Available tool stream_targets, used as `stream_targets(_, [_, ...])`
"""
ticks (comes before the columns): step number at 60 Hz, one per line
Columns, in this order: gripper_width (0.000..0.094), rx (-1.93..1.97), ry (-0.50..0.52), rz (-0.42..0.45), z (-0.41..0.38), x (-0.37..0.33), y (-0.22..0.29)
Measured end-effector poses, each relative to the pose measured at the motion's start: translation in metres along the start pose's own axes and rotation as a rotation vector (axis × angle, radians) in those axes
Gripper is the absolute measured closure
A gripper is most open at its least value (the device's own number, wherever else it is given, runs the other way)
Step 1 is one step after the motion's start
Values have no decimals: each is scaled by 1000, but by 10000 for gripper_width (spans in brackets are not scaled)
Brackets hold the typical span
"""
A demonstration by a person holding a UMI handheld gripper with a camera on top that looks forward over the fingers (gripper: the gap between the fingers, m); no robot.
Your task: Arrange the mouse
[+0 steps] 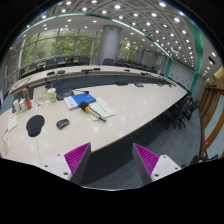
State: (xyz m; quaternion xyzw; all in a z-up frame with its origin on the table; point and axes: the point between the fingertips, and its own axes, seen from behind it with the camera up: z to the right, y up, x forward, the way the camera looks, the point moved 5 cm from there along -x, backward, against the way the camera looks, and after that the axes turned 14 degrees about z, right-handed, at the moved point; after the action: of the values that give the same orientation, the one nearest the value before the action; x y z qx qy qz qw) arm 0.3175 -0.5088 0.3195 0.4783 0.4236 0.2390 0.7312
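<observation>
Gripper [110,160] hovering above long pale table [130,115], fingers standing apart, gripping nothing, magenta pads [76,155] showing at lower centre of frame. Mouse [63,123] lying at left of frame, just right of dark mouse pad [35,125], well beyond fingers. Blue item [77,100] sitting behind mouse.
</observation>
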Motion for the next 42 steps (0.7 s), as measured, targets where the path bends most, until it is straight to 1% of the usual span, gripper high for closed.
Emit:
stream_targets(4, [84, 9, 13, -10, -28, 24, -23])
stream_targets(5, [82, 10, 24, -11, -16, 13, -21])
stream_targets(13, [82, 40, 103, 12, -79, 46, -67])
stream_targets(23, [81, 90, 210, 40, -162, 90, -105])
stream_targets(33, [77, 107, 316, 61, -242, 152, -113])
stream_targets(42, [78, 69, 405, 85, -303, 216, -107])
